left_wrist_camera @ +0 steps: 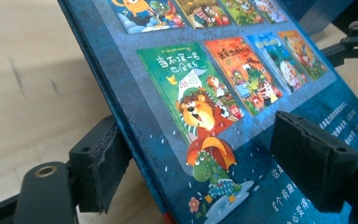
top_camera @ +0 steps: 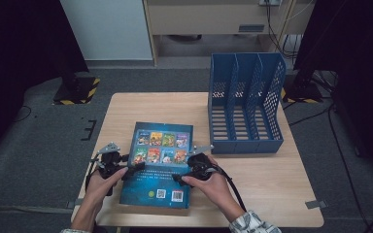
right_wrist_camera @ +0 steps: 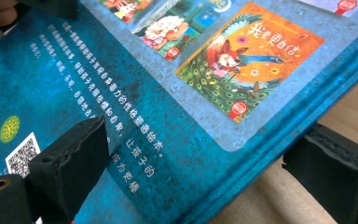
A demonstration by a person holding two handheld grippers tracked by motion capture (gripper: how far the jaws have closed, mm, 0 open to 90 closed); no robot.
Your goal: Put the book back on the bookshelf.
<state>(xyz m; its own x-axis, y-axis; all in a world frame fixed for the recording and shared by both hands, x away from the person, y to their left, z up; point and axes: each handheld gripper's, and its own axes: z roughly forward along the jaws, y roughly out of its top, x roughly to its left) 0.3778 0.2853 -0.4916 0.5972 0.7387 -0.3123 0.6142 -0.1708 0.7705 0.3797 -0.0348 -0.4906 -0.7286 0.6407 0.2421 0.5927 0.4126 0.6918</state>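
- Grey carpet lies around a small wooden table, and dark stands and cables sit at the sides of the room.
- On the far right part of the table stands a blue file rack with three slots and holes in its walls. Its open side faces the person.
- The rack sits just beyond the right hand, close to the book's far right corner but not touching it.
- A blue picture book lies near the front edge of the table, back cover up. It shows eight small, bright pictures, some white writing and two square codes at the bottom.
- The left gripper is at the book's left edge. In the left gripper view, one black jaw is under the book's edge and the other is over the cover, so the edge sits between them. The jaws look partly apart, and I cannot tell if they squeeze the book yet.
- The right gripper is at the book's right edge. In the right gripper view, one jaw rests over the cover and the other is below the thick edge. A gap shows there, so the jaws look apart.
- Nothing lies between the grippers and the book.
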